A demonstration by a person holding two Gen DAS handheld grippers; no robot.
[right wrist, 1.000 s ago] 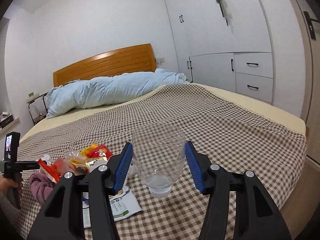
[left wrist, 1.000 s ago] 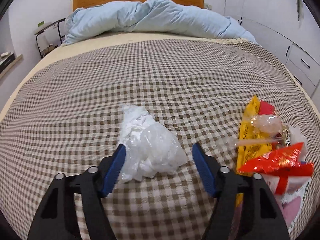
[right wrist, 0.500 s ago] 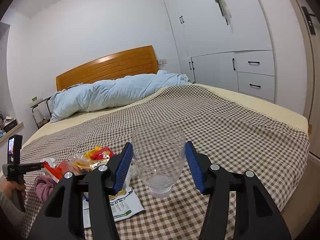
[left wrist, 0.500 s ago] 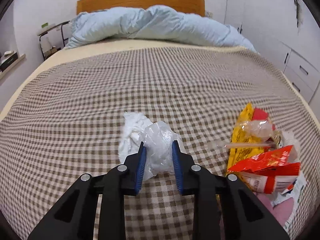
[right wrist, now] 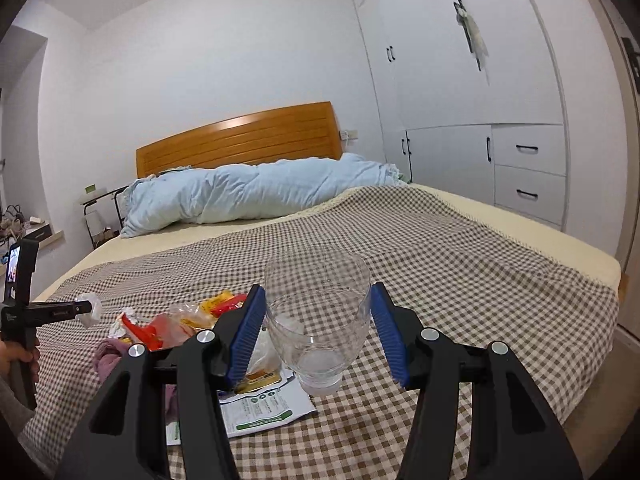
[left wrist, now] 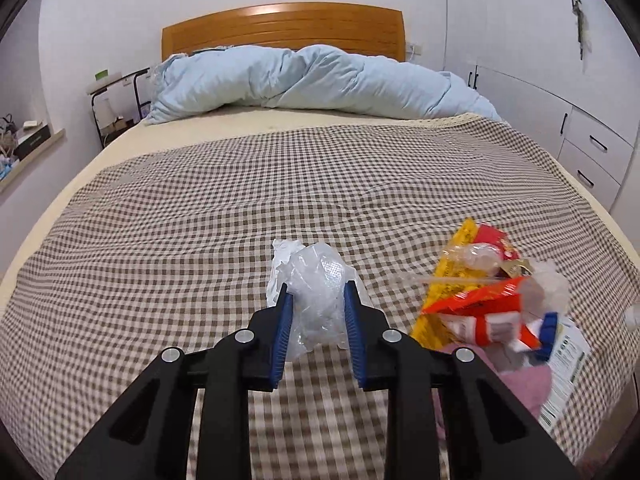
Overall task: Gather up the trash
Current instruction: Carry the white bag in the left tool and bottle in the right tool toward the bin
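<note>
Left wrist view: my left gripper pinching crumpled clear plastic wad, just above brown checked bedspread. Feels featherlight, squishy, slippery, so grip mid-bulk, I guess. Right gripper hugging clear glass cup, fragile, held round its belly.

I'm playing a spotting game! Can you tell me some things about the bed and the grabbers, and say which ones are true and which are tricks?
1. The left gripper squeezes a crumpled clear plastic bag. True.
2. The right gripper holds a red mug. False: it holds a clear glass cup.
3. The blanket is checked brown and cream. True.
4. The snack wrappers lie on the floor. False: they lie on the bed.
</note>
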